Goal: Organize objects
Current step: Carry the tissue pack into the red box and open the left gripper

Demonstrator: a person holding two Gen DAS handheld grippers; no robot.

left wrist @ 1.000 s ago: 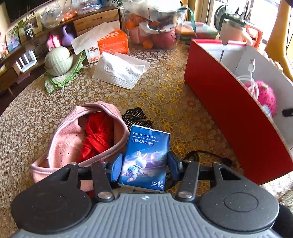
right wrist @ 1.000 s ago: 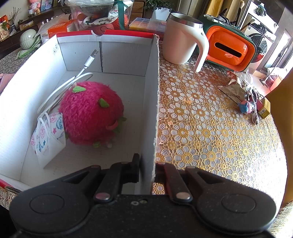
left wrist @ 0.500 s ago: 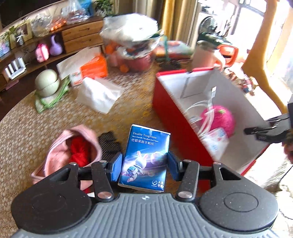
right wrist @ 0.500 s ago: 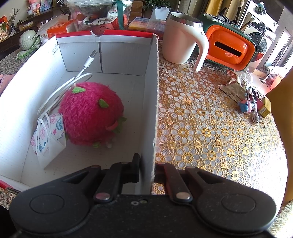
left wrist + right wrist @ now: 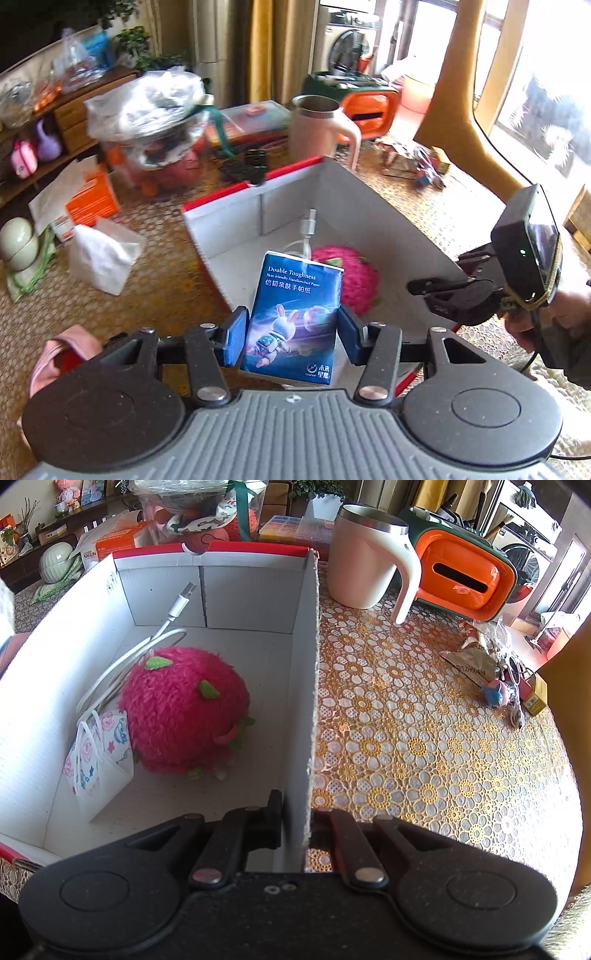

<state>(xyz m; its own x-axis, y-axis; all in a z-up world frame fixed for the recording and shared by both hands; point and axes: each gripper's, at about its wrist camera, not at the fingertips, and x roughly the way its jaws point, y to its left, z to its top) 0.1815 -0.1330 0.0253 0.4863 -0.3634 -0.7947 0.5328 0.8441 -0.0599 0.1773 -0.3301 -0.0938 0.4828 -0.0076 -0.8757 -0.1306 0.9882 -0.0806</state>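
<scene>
Midway through stowing, the left gripper [image 5: 291, 338] clamps a blue tissue pack [image 5: 293, 317], seemingly above the red-and-white box [image 5: 55, 686]; the right gripper [image 5: 295, 823] pinches its wall. Next: lower, release.

On the lace-patterned tablecloth [image 5: 424, 738] a cream mug [image 5: 364, 555] stands just beside an orange case [image 5: 465, 576], with a clear bin [image 5: 291, 526] behind, a crumpled wrapper [image 5: 476, 653] and blue toy [image 5: 496, 691] near the edge, and a green bowl [image 5: 16, 238] far off.
</scene>
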